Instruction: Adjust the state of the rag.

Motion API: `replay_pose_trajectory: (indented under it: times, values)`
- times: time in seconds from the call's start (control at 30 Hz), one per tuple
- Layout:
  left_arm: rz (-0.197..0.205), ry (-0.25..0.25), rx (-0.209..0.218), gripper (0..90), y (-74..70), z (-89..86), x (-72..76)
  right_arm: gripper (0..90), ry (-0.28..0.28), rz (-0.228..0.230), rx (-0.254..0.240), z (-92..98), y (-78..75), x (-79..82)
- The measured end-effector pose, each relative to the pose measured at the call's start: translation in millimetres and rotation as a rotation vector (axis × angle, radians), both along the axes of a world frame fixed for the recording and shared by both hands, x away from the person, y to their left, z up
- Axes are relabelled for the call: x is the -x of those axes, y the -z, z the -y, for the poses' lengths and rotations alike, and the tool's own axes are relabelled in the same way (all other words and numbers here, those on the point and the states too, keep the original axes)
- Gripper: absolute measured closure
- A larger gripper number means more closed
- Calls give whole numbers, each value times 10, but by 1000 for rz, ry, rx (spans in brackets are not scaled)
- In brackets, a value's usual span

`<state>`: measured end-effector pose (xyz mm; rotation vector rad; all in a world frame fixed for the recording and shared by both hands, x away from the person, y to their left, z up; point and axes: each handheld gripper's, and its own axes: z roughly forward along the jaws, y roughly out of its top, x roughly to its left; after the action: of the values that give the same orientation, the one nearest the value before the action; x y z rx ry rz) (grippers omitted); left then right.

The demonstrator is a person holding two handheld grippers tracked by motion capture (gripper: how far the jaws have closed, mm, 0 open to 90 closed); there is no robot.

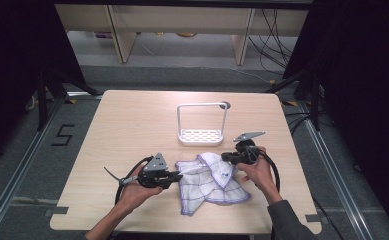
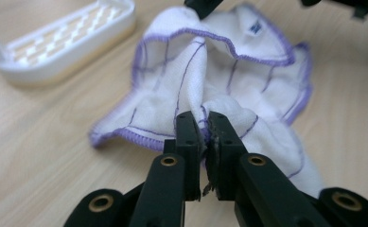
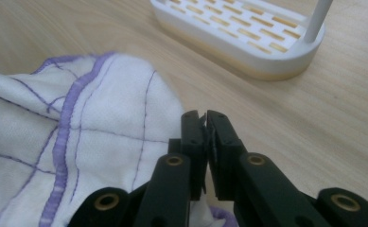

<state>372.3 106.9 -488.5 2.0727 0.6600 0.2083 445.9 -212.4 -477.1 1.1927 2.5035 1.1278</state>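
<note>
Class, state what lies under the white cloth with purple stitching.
The cloth lies crumpled on the wooden table, and bare wood shows all around it. Its folds cover whatever is beneath its middle.

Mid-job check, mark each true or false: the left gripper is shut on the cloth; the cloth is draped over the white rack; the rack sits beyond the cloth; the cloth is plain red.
1. The left gripper is shut on the cloth. True.
2. The cloth is draped over the white rack. False: it lies on the table, apart from the rack.
3. The rack sits beyond the cloth in the high view. True.
4. The cloth is plain red. False: white with purple lines and edging.
</note>
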Motion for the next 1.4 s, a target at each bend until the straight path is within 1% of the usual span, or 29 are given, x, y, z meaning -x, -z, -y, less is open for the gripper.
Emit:
replay_pose_trajectory:
  times: [0.13, 0.17, 0.2, 0.23, 0.27, 0.3, 0.33, 0.37, 0.43, 0.5, 0.53, 0.57, 0.67, 0.7, 0.73, 0.77, 0.8, 0.83, 0.9, 0.93, 1.0, 1.03, 1.07, 1.1, 1.13, 1.2, 1.33, 1.37, 1.4]
  values:
    - [1, -12, -35, 830, 57, -4, -30, 726, 22, 11, 25, -6, -27, 12]
    - [7, -20, -50, 822, 77, -3, -36, 647, 50, 83, 42, 25, -102, 54]
    - [13, -23, -61, 820, 88, -4, -38, 630, 54, 90, 16, 32, -133, 83]
    - [20, -24, -69, 818, 98, -6, -43, 600, 42, 88, 19, 66, -189, 121]
    - [24, -21, -91, 814, 99, -14, -48, 568, 53, 116, -17, 62, -201, 167]
    - [27, -25, -93, 808, 108, -17, -54, 533, 28, 102, 6, 87, -258, 219]
    - [28, -39, -82, 802, 121, -12, -60, 507, 20, 72, -11, 72, -296, 294]
    - [33, -38, -104, 794, 117, -31, -75, 508, -15, 69, -30, 59, -322, 350]
    - [37, -56, -101, 785, 128, -59, -109, 508, -68, 89, -46, 7, -355, 460]
    - [31, -65, -95, 781, 131, -91, -130, 511, -118, 87, -29, -75, -350, 544]
    - [31, -65, -95, 777, 131, -91, -130, 511, -118, 87, -29, -75, -350, 544]
    - [40, -94, -87, 752, 142, -123, -146, 523, -170, 69, -6, -187, -295, 601]
    - [15, -111, -64, 690, 140, -177, -146, 528, -208, 51, 35, -320, -191, 621]
    - [8, -111, -59, 667, 129, -190, -134, 528, -211, 49, 24, -361, -133, 616]
    - [8, -111, -59, 633, 129, -190, -134, 524, -222, 25, 37, -368, -117, 609]
    - [-2, -104, -43, 607, 86, -201, -62, 509, -216, 17, 69, -402, -57, 593]
    - [-2, -104, -43, 583, 86, -201, -62, 509, -216, 17, 69, -402, -57, 593]
    - [-10, -93, -23, 563, 51, -177, 37, 513, -212, 33, 119, -423, 6, 565]
    - [-18, -91, -14, 530, 41, -155, 84, 521, -214, 25, 94, -428, 40, 553]
    - [-28, -47, -17, 512, 17, -82, 235, 534, -207, 14, 135, -446, 97, 543]
    - [-37, -28, -14, 485, 21, -36, 310, 549, -231, 23, 152, -443, 116, 528]
    - [-34, 30, -35, 462, 26, 48, 448, 629, -227, 23, 166, -453, 177, 502]
    - [-21, 49, -62, 446, 31, 81, 502, 665, -216, 34, 175, -450, 188, 497]
    - [-20, 58, -60, 441, 48, 123, 560, 720, -224, 26, 185, -442, 184, 492]
    - [-19, 84, -74, 441, 57, 155, 592, 778, -216, 14, 187, -437, 181, 495]
    - [-29, 83, -63, 443, 81, 199, 629, 835, -204, 23, 177, -419, 178, 483]
    - [-32, 81, -72, 465, 125, 237, 627, 850, -202, 23, 151, -376, 118, 479]
    - [-22, 81, -78, 466, 151, 263, 625, 853, -178, 48, 122, -339, 35, 470]
    - [-18, 81, -80, 465, 164, 278, 619, 854, -186, 44, 115, -323, -12, 466]
